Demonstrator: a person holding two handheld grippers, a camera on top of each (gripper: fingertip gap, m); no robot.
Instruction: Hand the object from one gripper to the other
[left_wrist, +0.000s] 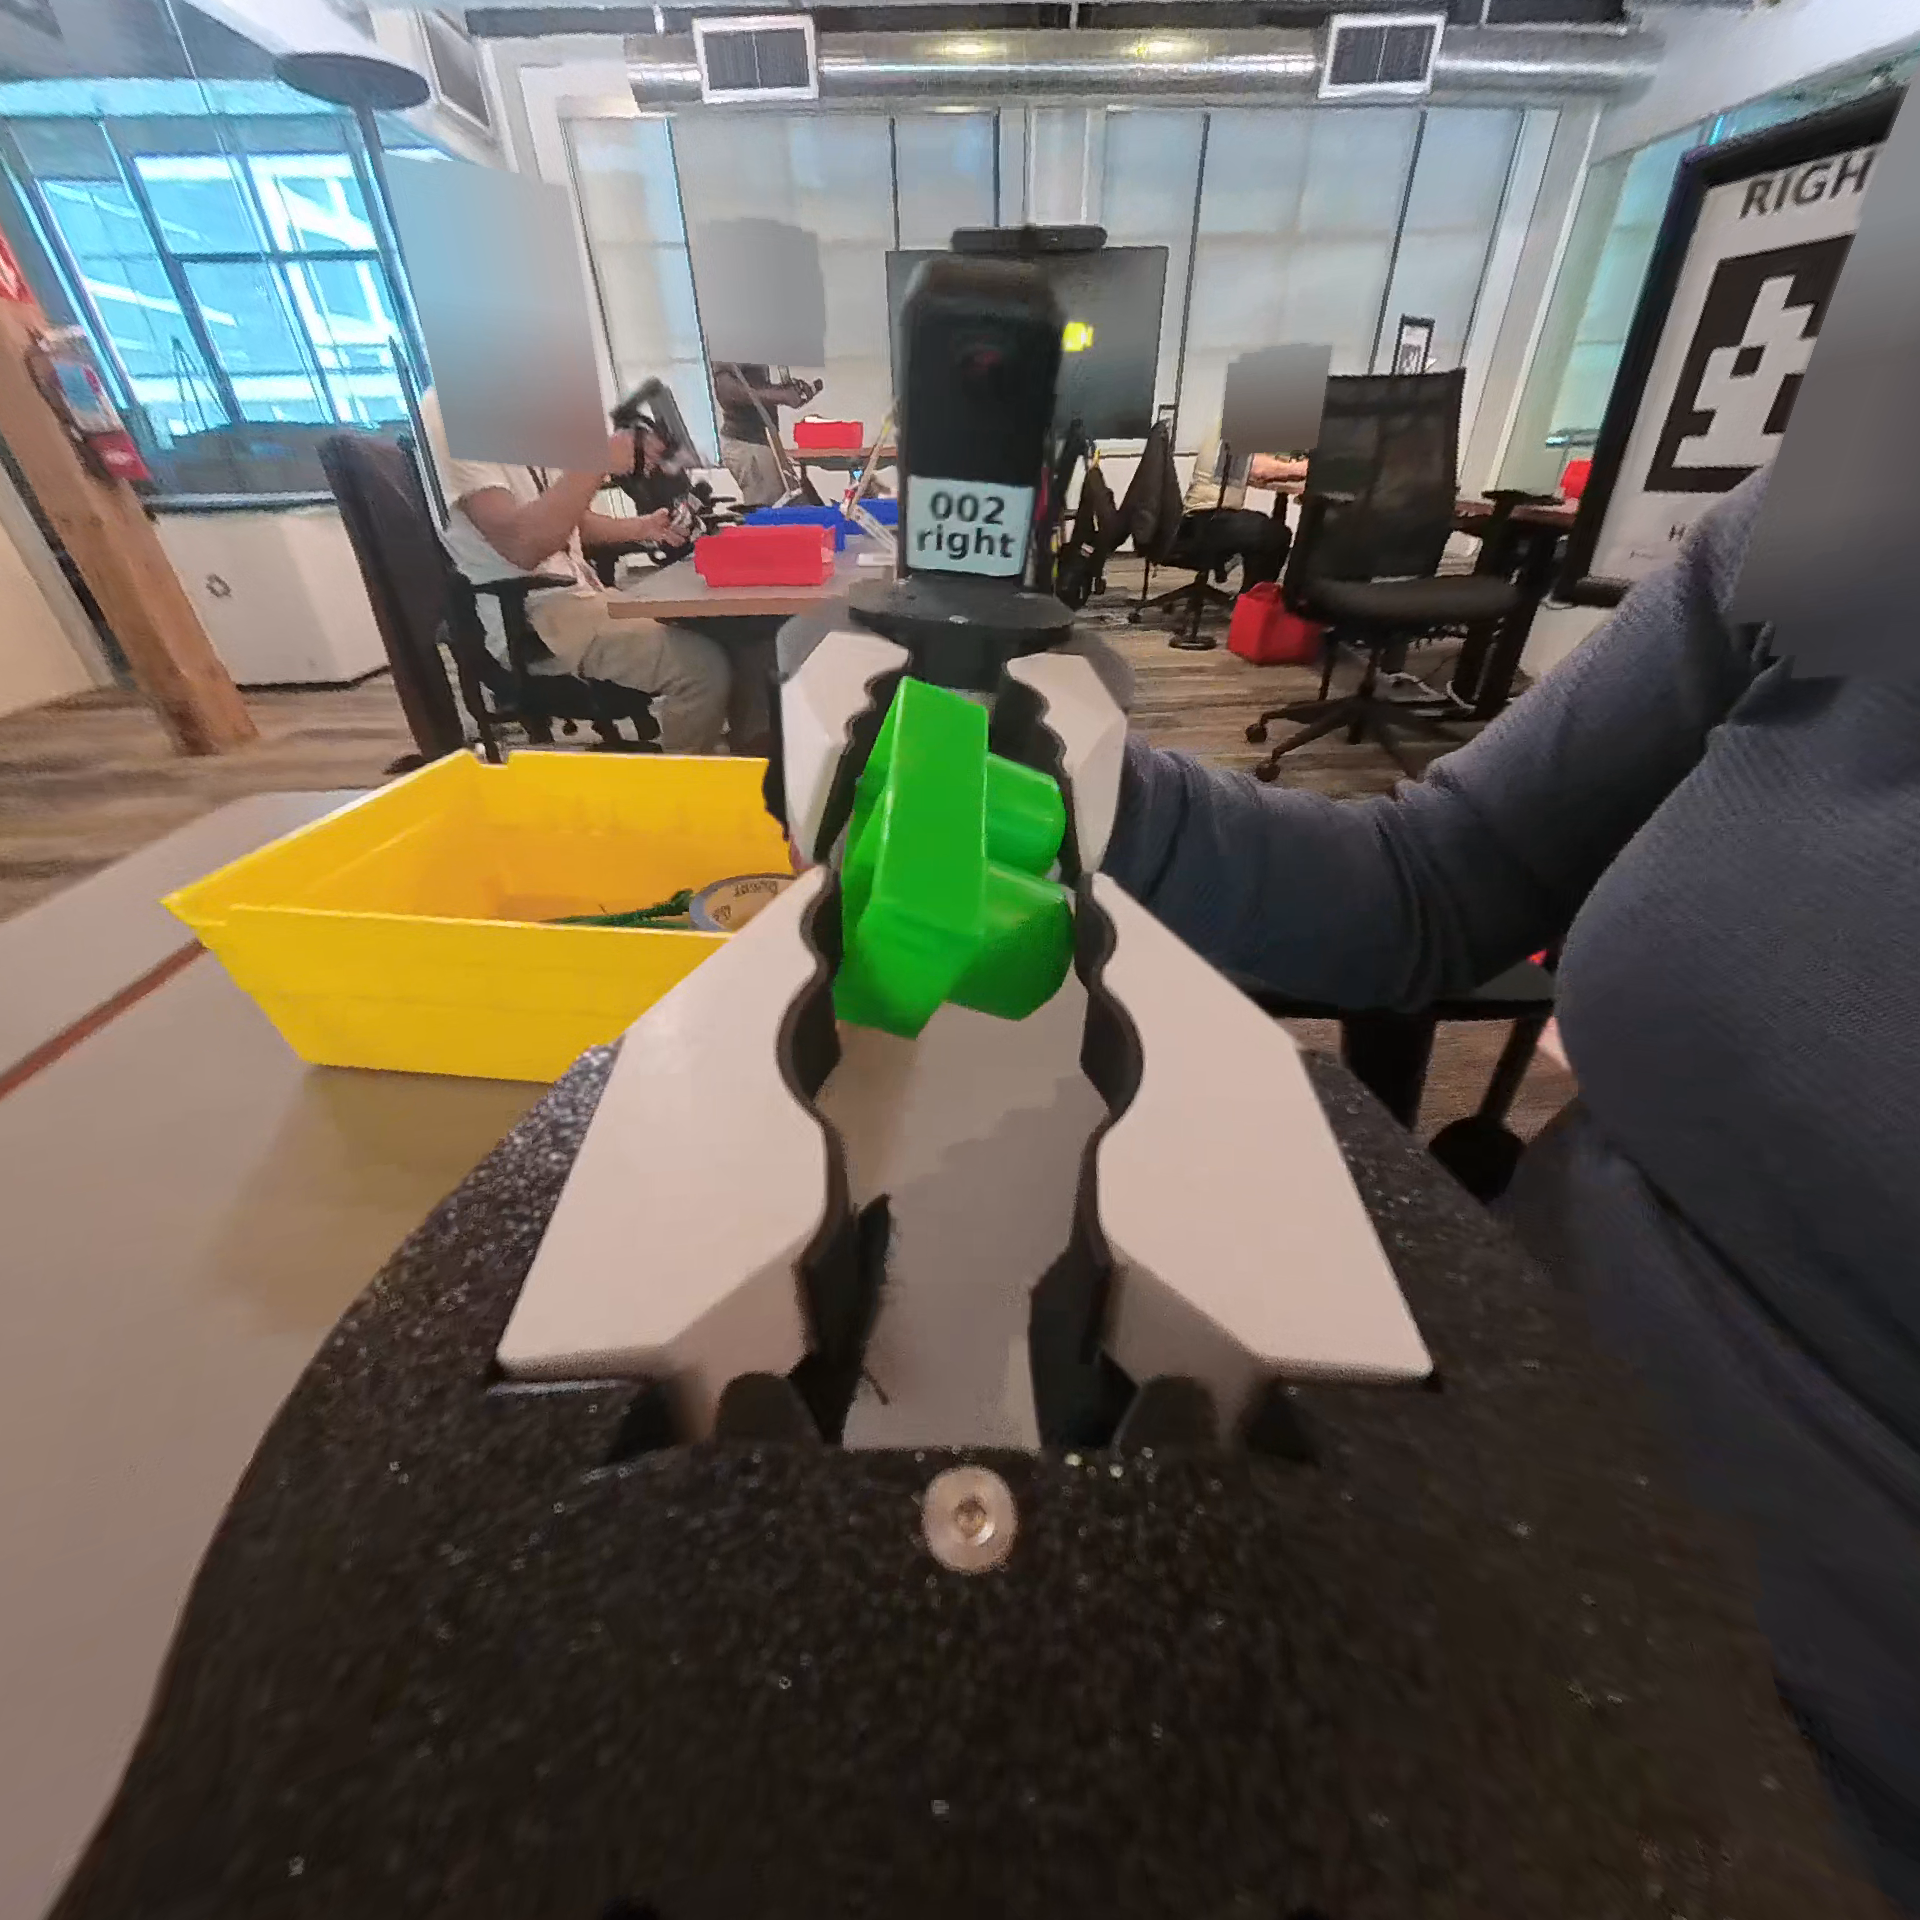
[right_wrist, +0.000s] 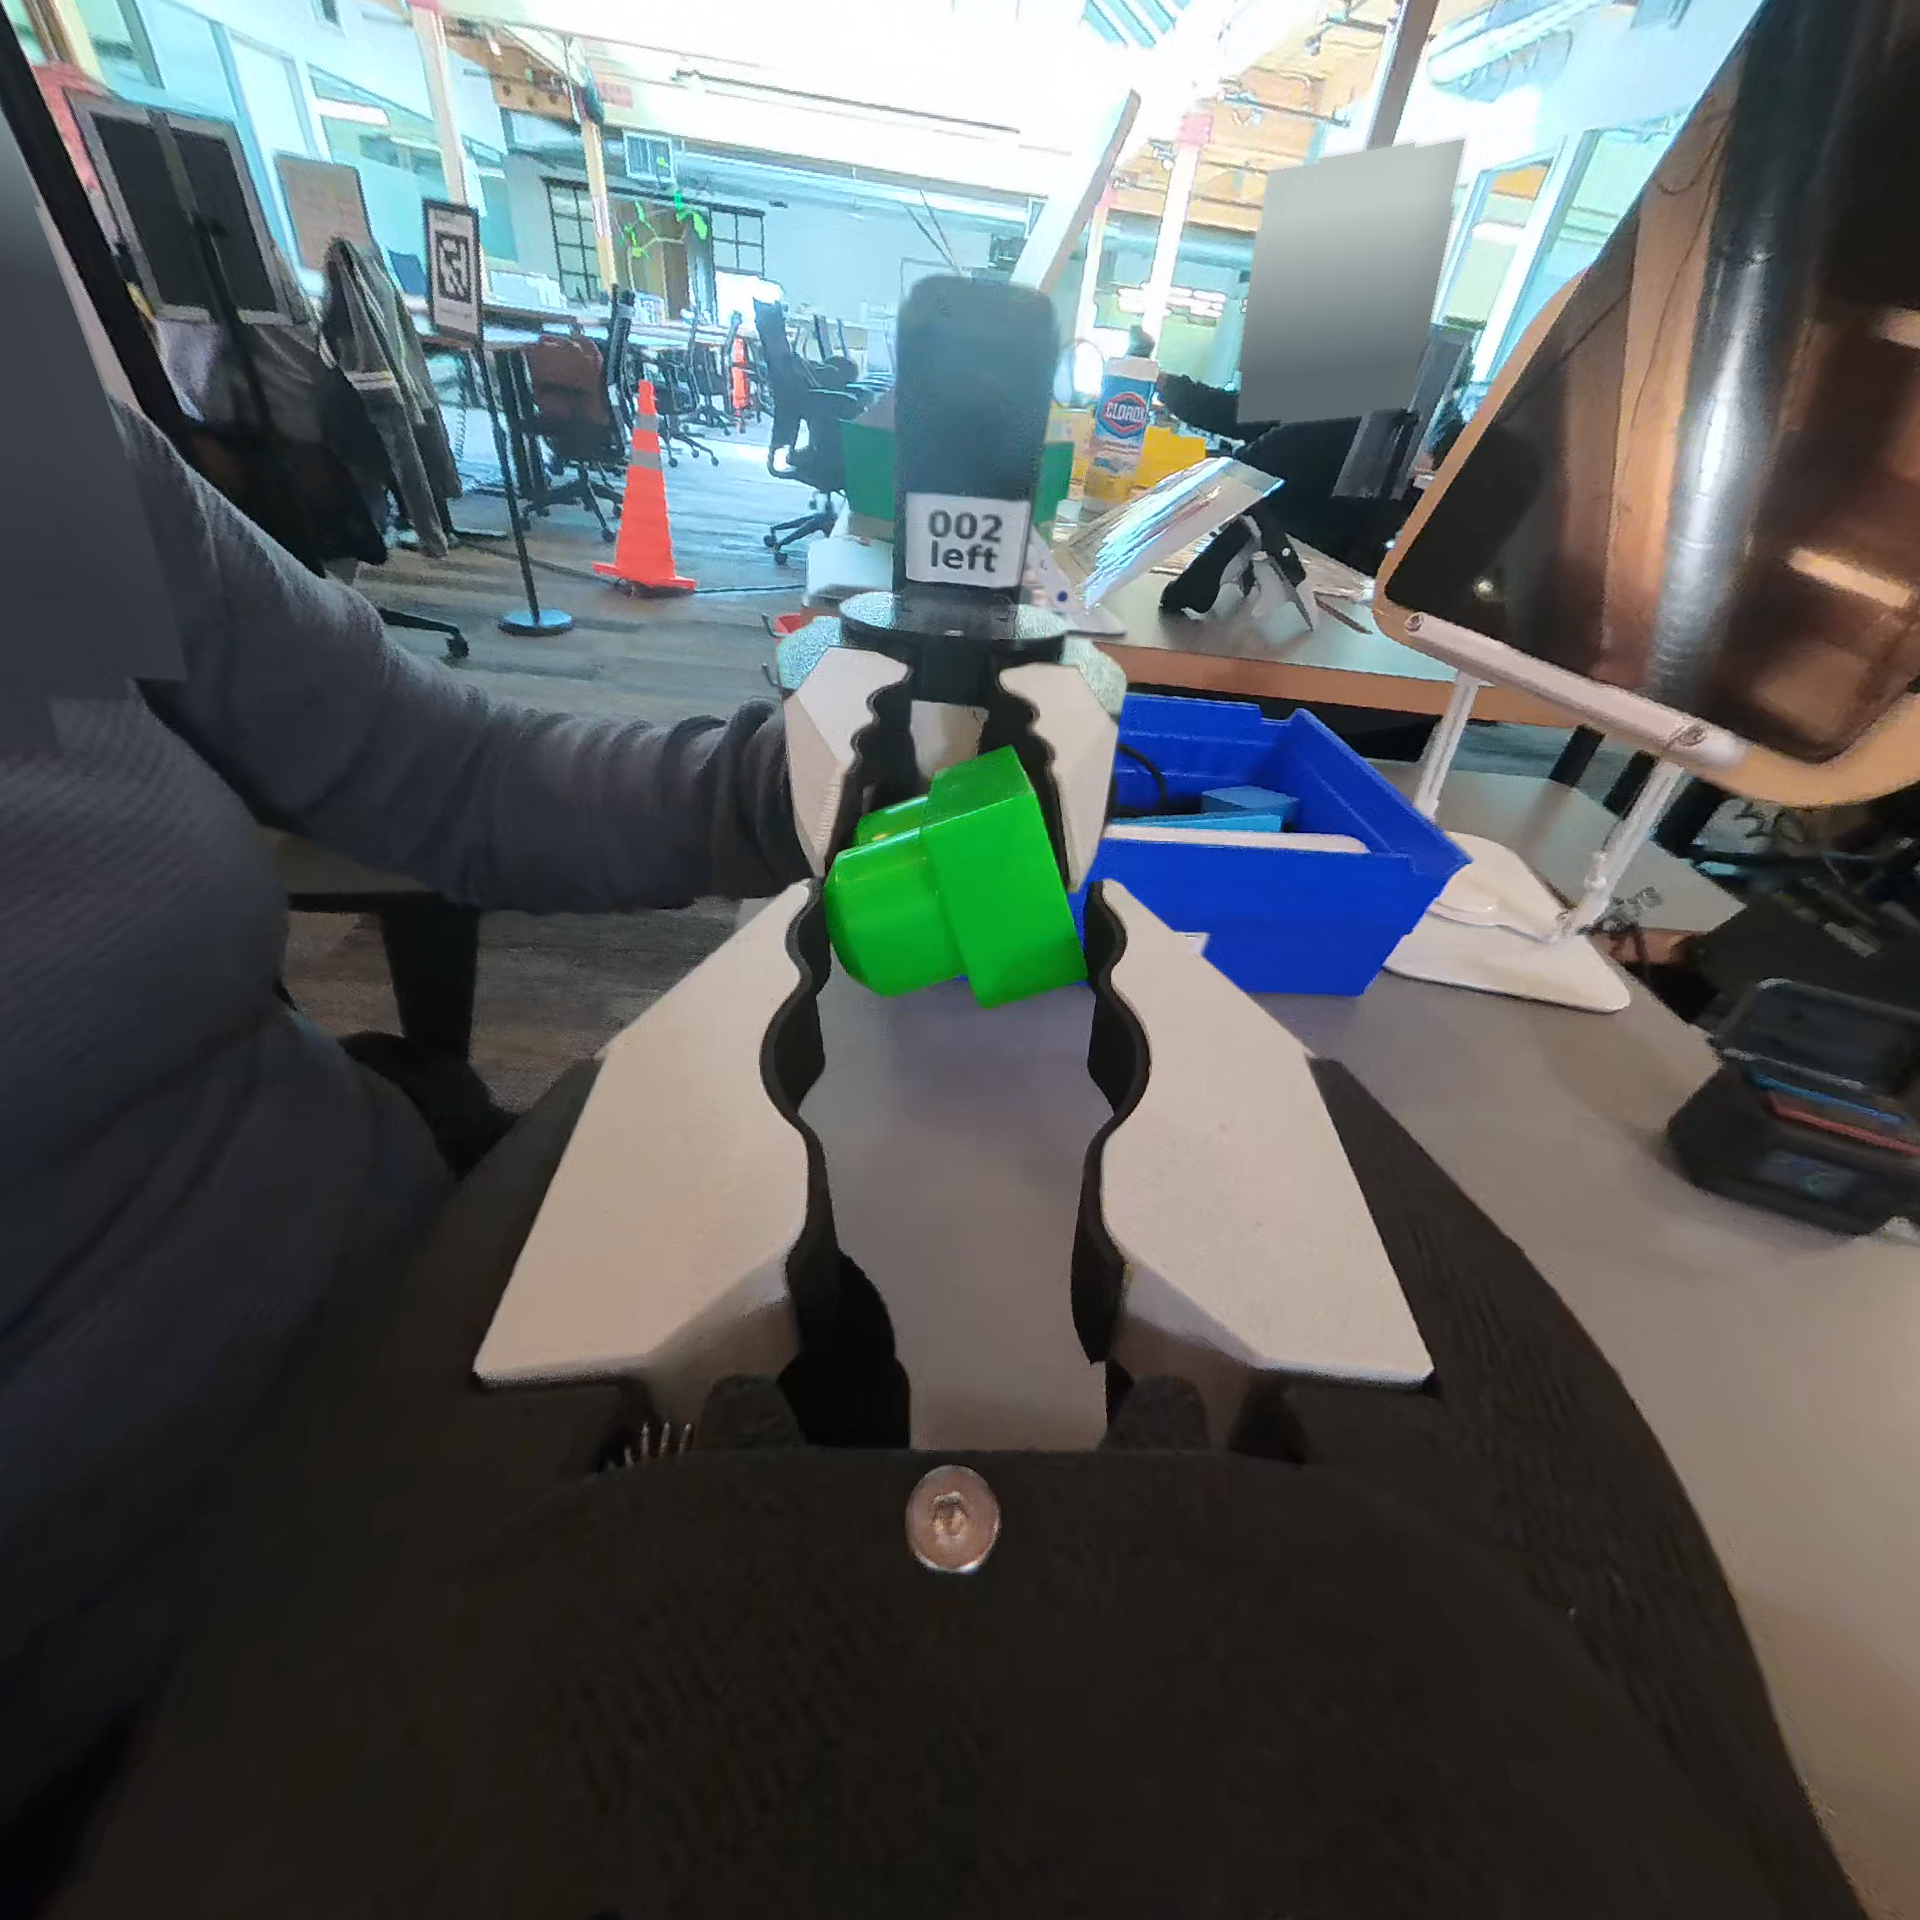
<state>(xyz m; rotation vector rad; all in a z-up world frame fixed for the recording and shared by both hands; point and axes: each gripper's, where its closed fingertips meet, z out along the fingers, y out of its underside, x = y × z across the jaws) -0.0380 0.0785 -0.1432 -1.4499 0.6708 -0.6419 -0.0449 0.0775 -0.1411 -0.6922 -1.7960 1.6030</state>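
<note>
A bright green plastic block (left_wrist: 935, 831) with two round studs hangs in the air between my two grippers, which face each other tip to tip above the table. My left gripper (left_wrist: 956, 894) has its fingertips against both sides of the block's near end. My right gripper (left_wrist: 956, 821) clasps the far end. In the right wrist view the same block (right_wrist: 977, 894) sits between my right gripper (right_wrist: 956, 904) and the left gripper (right_wrist: 951, 821) opposite. Both pairs of jaws look pressed against it.
A yellow bin (left_wrist: 416, 935) holding a tape roll (left_wrist: 738, 899) stands on the grey table (left_wrist: 156, 1247) to the left. A blue bin (right_wrist: 1299, 914), a tablet on a white stand (right_wrist: 1662, 468) and a black device (right_wrist: 1808, 1122) lie on the right. The person's sleeved arm (left_wrist: 1351, 862) reaches in. Left and right tips are no more than a few centimetres apart.
</note>
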